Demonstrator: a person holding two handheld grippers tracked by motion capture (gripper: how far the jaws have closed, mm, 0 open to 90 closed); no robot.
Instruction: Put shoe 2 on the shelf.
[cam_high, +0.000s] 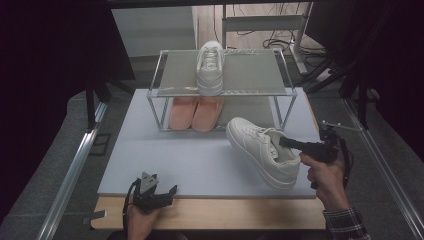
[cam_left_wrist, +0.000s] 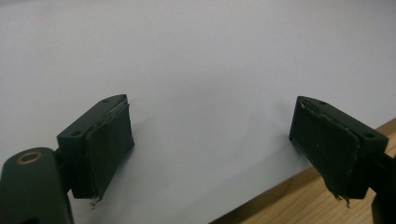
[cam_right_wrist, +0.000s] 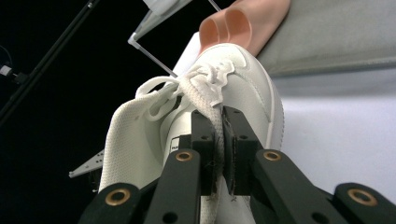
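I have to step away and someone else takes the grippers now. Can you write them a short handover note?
Right gripper: shut on the sneaker, pinching its tongue; the shoe sits tilted on the mat, in front of the rack and to its right.
Left gripper: open, holding nothing, at the mat's near edge.
Done: the matching sneaker already stands on the rack's top shelf. Pink slippers lie on the lower shelf.
Left: probably lift the held sneaker and set it on the top shelf beside its mate; there is free room on either side of it.
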